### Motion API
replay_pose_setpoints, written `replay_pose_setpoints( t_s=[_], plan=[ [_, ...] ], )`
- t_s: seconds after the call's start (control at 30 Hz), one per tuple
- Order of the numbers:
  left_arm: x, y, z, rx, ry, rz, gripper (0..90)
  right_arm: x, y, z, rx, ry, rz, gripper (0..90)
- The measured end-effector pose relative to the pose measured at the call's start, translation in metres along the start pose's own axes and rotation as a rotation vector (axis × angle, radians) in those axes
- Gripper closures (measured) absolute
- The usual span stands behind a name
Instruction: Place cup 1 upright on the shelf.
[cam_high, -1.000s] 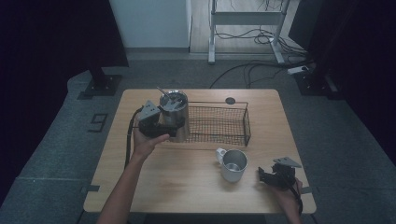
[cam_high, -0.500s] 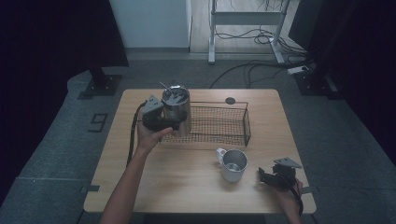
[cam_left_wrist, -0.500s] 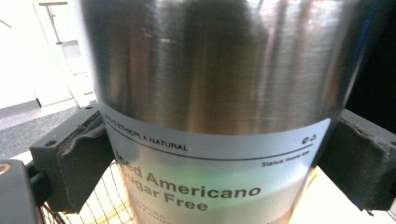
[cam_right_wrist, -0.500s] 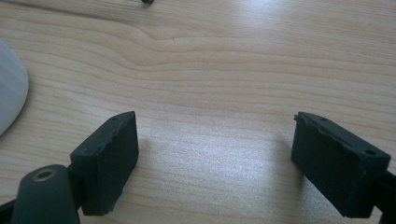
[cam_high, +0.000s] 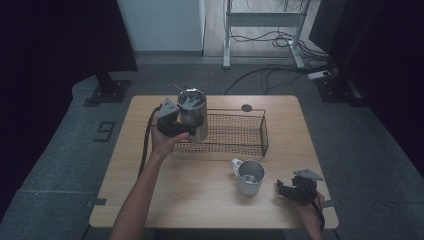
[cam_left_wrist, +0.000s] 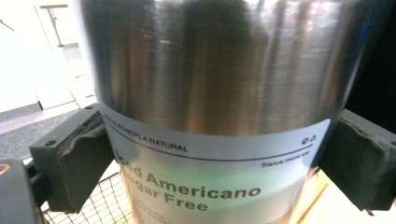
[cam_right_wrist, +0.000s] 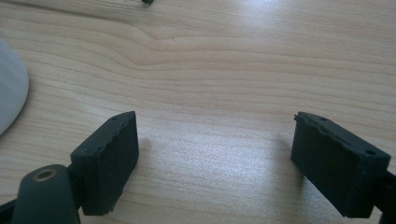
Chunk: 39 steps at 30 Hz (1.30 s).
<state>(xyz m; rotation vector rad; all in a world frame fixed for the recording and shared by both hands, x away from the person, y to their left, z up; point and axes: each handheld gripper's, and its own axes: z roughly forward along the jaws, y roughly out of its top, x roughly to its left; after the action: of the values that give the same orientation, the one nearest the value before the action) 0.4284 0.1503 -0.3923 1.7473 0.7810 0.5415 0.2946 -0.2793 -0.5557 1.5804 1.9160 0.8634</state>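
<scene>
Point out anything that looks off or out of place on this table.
Nothing stands out. The left gripper holds the steel tumbler upright over the wire basket; the steel mug stands upright on the table, nothing spilled.

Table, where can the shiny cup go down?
The table is bare at the front left, between the wire basket and the near edge, left of the mug. The basket's right half looks empty. Crowded: between mug and right gripper.
</scene>
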Motion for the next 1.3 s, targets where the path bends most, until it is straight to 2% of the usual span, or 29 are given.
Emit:
replay_pose_setpoints(
  t_s=[0.1, 0.67, 0.87, 1.13, 1.3],
  plan=[
    [0.0, -0.002, 0.004, 0.008, 0.013, 0.008, 4.5, 0.0, 0.0, 0.0, 0.0, 0.0, 0.0, 14.6],
    [0.008, -0.013, 0.02, 0.017, 0.036, -0.005, 4.5, 0.0, 0.0, 0.0, 0.0, 0.0, 0.0, 14.6],
    [0.011, -0.02, 0.026, 0.036, 0.052, -0.005, 4.5, 0.0, 0.0, 0.0, 0.0, 0.0, 0.0, 14.6],
    [0.013, -0.025, 0.03, 0.027, 0.052, -0.023, 4.5, 0.0, 0.0, 0.0, 0.0, 0.0, 0.0, 14.6],
    [0.013, -0.024, 0.029, 0.024, 0.058, -0.014, 4.5, 0.0, 0.0, 0.0, 0.0, 0.0, 0.0, 14.6]
  ],
)
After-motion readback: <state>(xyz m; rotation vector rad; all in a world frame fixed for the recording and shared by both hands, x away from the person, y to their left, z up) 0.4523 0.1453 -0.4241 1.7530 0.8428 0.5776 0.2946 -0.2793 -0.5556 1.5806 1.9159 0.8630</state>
